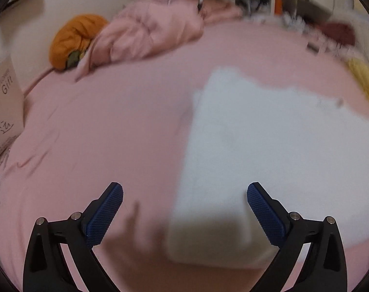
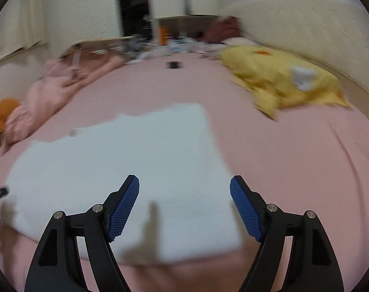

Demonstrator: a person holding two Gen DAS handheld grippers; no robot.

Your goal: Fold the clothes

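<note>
A white garment (image 1: 269, 146) lies flat on the pink bed sheet (image 1: 99, 133), folded into a rough rectangle. It also shows in the right wrist view (image 2: 136, 165). My left gripper (image 1: 184, 192) is open and empty, hovering above the garment's near left corner. My right gripper (image 2: 184, 185) is open and empty, hovering above the garment's near right part. Both views are blurred by motion.
A crumpled pink blanket (image 1: 150, 31) and an orange cushion (image 1: 72, 39) lie at the far left. A yellow quilt (image 2: 281, 77) lies at the far right. A cardboard box (image 1: 4, 112) stands at the left edge. A small dark object (image 2: 174, 65) lies far back on the bed sheet (image 2: 306, 158).
</note>
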